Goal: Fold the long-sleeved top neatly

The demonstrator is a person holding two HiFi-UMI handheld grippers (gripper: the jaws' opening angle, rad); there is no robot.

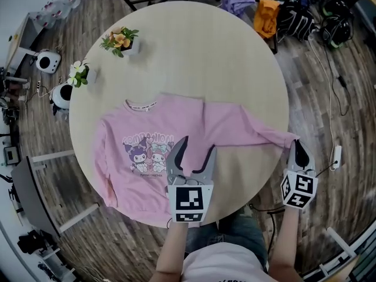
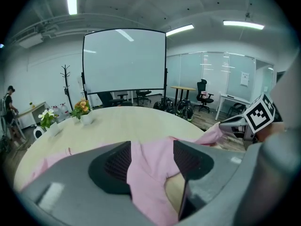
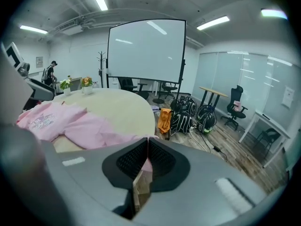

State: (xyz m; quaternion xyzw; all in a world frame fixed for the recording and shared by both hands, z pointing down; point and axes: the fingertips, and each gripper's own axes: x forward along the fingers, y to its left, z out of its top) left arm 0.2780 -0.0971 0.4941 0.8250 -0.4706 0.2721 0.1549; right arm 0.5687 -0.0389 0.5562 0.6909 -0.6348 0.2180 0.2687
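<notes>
An orange-flowered pot [image 1: 121,41] and a white-flowered pot [image 1: 79,73] share the round table [image 1: 205,57] (near its edge).

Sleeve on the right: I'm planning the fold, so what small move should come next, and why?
Probably the right gripper should carry the cuff left, across the top. Its jaws are shut on the cuff at the table edge, the sleeve lies stretched out sideways, and the left gripper hangs open over the top.
</notes>
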